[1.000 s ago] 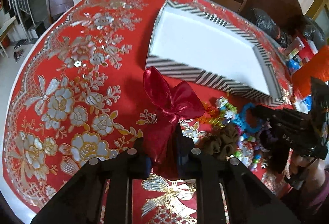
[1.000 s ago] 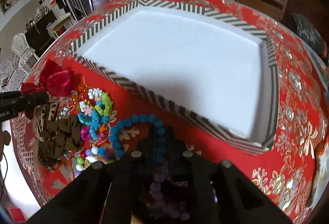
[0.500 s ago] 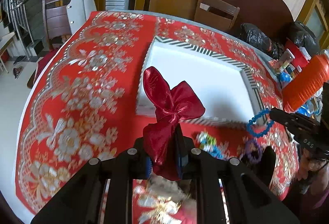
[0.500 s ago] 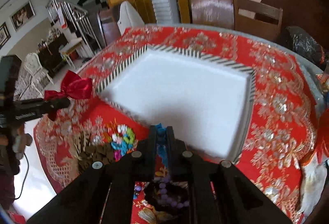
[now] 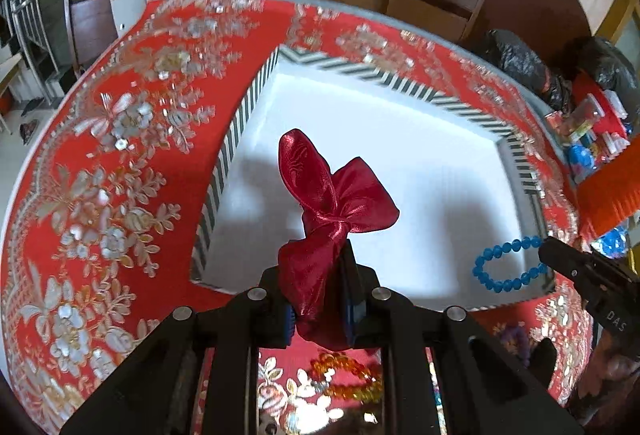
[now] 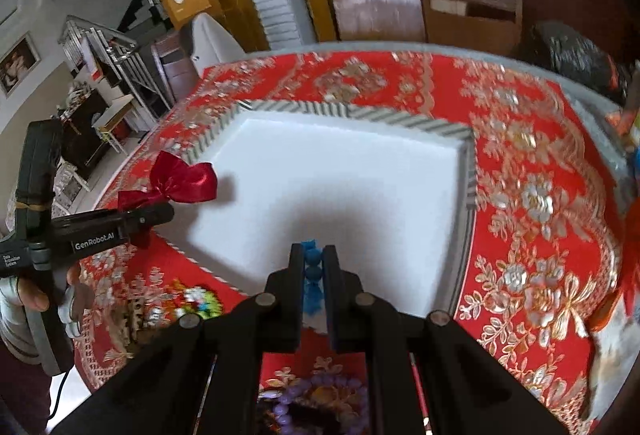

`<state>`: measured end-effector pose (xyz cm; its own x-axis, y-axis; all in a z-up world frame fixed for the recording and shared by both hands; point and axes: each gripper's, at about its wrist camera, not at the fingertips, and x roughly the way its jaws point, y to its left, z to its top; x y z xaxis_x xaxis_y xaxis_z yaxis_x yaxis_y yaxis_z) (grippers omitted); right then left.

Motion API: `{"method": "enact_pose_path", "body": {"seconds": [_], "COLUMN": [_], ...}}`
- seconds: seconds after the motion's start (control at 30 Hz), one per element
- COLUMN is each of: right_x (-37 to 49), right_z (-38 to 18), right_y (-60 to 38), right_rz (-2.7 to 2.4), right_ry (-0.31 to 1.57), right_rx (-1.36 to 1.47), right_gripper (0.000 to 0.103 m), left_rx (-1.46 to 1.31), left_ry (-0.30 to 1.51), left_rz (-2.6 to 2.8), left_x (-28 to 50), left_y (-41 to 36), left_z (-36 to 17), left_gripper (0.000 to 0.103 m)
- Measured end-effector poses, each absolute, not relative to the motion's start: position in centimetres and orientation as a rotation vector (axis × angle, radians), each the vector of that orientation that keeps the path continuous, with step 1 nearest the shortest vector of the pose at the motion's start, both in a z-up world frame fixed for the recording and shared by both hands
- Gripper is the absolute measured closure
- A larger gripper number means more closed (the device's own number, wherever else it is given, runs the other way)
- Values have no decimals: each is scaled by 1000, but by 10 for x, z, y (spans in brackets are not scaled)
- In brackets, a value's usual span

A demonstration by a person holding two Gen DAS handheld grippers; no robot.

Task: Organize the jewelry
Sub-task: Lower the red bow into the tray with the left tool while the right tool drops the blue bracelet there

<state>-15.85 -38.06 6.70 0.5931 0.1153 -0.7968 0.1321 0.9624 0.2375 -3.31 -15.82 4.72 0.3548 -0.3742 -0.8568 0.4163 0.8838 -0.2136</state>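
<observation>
1. My left gripper (image 5: pixel 318 299) was clenched on a dark red satin bow (image 5: pixel 332 211), its tail pinched between my fingers and its loops standing up past the tips, raised over the near left part of the tray.
2. My right gripper (image 6: pixel 314 275) was closed on a blue bead bracelet (image 6: pixel 312 263); from my own camera only a few beads showed, squeezed between the fingers.
3. The left camera showed what the right one could not: the bracelet's loop (image 5: pixel 506 265) hanging from the tips of my right gripper (image 5: pixel 548 249), over the near right corner of the tray.
4. The right camera in turn showed my left gripper (image 6: pixel 166 213) from the side, held level, the bow (image 6: pixel 180 183) jutting over the tray's left edge, and a hand (image 6: pixel 40 291) gripping the handle.
5. Nearest me on the red floral tablecloth (image 6: pixel 532 171) lay a purple bead bracelet (image 6: pixel 316 395), with orange beads (image 5: pixel 348 375) visible in the left view under my fingers.
6. Beyond those sat the white tray with a black-and-white striped rim (image 5: pixel 404 87).
7. Wooden chairs (image 6: pixel 468 11) stood behind the table.
</observation>
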Motion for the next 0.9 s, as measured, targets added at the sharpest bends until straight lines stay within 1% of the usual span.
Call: {"method": "enact_pose_path", "body": {"seconds": [0.1, 0.13, 0.2, 0.3, 0.37, 0.4, 0.43, 0.47, 0.53, 0.63, 0.77, 0.9], "right_x": [-156, -158, -160, -162, -164, -166, -168, -170, -174, -180, -190, -199], "right_z": [47, 43, 37, 32, 32, 33, 35, 37, 42, 51, 64, 76], "right_y": [-396, -400, -407, -412, -413, -412, -411, -410, -404, -399, -389, -378], "right_rz": [-61, -84, -117, -147, -152, -146, -141, -142, -142, -134, -124, -114], "right_ry": [1003, 1019, 1040, 1067, 1063, 1056, 1048, 1043, 1027, 1004, 970, 938], "right_rx": [301, 292, 286, 293, 292, 299, 307, 307, 293, 301, 307, 294], "right_gripper": [94, 94, 94, 93, 81, 78, 73, 68, 60, 58, 50, 50], "left_rx": [52, 48, 43, 31, 14, 6, 0, -5, -13, -22, -3, -5], "left_ry": [1093, 1090, 1081, 1065, 1056, 1049, 1044, 1037, 1020, 1000, 970, 954], "left_rz": [-486, -481, -473, -462, -473, -484, -492, -499, -511, -512, -511, -523], "left_x": [-30, -29, -28, -29, -29, -30, -31, -32, -35, -41, -52, -65], "left_y": [-157, -156, -153, -150, -149, -148, -147, -146, -143, -138, -137, -132], "left_z": [40, 39, 38, 39, 42, 45, 47, 50, 56, 66, 77, 87], "left_gripper": [82, 78, 74, 72, 69, 66, 64, 63, 60, 60, 60, 60]}}
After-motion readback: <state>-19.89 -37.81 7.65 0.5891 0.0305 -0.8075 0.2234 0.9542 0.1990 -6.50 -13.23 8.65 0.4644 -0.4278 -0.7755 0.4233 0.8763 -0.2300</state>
